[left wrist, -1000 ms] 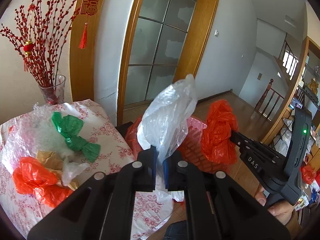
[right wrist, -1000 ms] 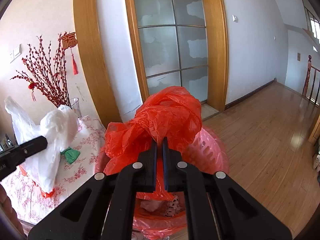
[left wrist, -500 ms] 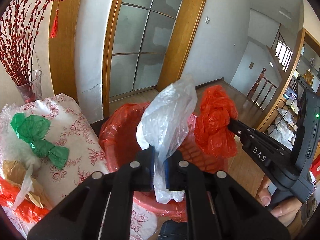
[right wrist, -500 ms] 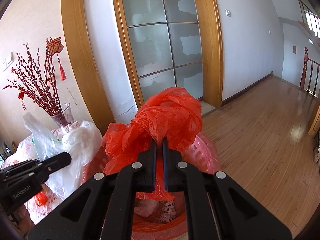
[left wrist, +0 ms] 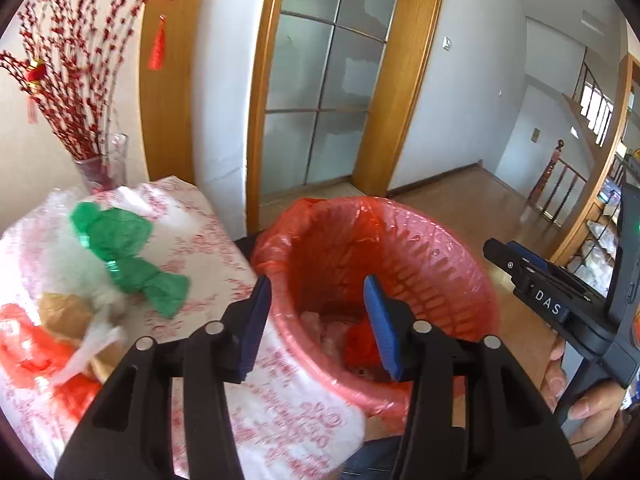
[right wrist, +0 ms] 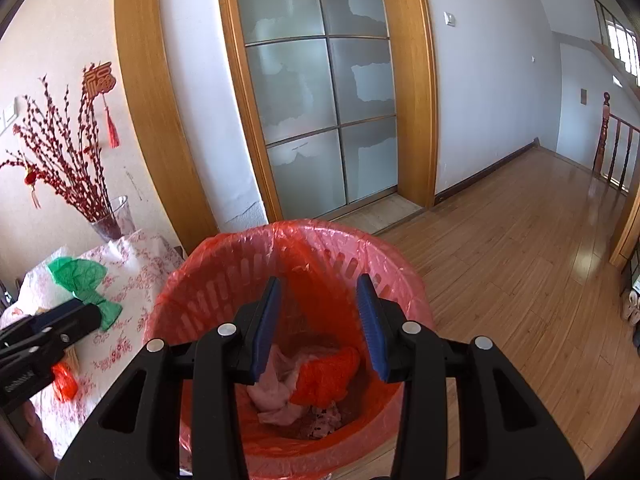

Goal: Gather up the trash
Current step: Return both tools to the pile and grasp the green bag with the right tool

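Left gripper [left wrist: 316,322]: jaws apart with nothing between the blue pads; they have just been opening. It hangs over the near left rim of the bin, one finger above the tablecloth's edge, the other above the bin's mouth.
Right gripper [right wrist: 318,320]: jaws apart and empty, also just opened. It points down into the bin from the near side.
Orange bag [right wrist: 326,378]: crumpled, lying loose at the bottom of the bin, right of centre, free of both grippers.
Pale bag [right wrist: 276,390]: a whitish plastic lump on the bin floor, just left of the orange bag and touching it.
Waste bin [right wrist: 200,308]: pink slatted basket lined with a thin red bag folded over the rim. It stands on the floor just right of the table.
Table [left wrist: 224,256]: covered in a white cloth with a red flower print, left of the bin.
Green bag [left wrist: 128,256]: twisted plastic lying on the table, well left of the bin.
Other trash [left wrist: 28,344]: orange plastic, brown paper and clear film heaped at the near left of the table.
Vase [left wrist: 102,162]: glass, with red berry branches, at the far end of the table by the wall.
Person's hand [left wrist: 580,392]: holds the right gripper's handle, at the right edge of the left wrist view.
Background: frosted glass door in a wooden frame, beyond the bin.
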Action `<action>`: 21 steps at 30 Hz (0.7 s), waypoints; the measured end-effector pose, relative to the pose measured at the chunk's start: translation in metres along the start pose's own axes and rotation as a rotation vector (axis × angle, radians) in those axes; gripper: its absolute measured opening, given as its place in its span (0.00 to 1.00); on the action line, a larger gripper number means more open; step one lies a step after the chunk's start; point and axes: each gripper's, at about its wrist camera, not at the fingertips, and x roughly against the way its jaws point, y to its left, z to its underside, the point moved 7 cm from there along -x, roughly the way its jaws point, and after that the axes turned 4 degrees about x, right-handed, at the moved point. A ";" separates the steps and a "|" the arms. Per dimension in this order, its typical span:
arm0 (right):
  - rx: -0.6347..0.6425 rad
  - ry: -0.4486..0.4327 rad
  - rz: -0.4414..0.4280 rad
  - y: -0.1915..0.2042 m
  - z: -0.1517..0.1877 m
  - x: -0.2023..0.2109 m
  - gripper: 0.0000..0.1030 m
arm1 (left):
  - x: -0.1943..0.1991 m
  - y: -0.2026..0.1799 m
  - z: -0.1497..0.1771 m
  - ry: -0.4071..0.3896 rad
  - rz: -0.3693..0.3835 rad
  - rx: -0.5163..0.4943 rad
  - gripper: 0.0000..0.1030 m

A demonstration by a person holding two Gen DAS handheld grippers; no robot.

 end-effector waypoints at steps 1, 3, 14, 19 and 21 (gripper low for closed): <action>0.008 0.002 -0.001 0.002 0.002 0.001 0.39 | 0.008 0.003 0.002 -0.012 -0.010 -0.004 0.49; 0.028 0.004 -0.011 0.010 0.005 0.003 0.39 | 0.024 0.009 0.005 -0.038 -0.029 -0.009 0.51; 0.145 -0.014 -0.183 0.099 0.004 0.026 0.39 | 0.105 0.090 0.006 -0.147 -0.201 0.084 0.55; 0.195 -0.009 -0.250 0.136 0.008 0.033 0.39 | 0.131 0.142 0.014 -0.166 -0.325 0.159 0.55; 0.213 -0.003 -0.274 0.149 0.010 0.035 0.39 | 0.139 0.160 0.017 -0.169 -0.373 0.186 0.55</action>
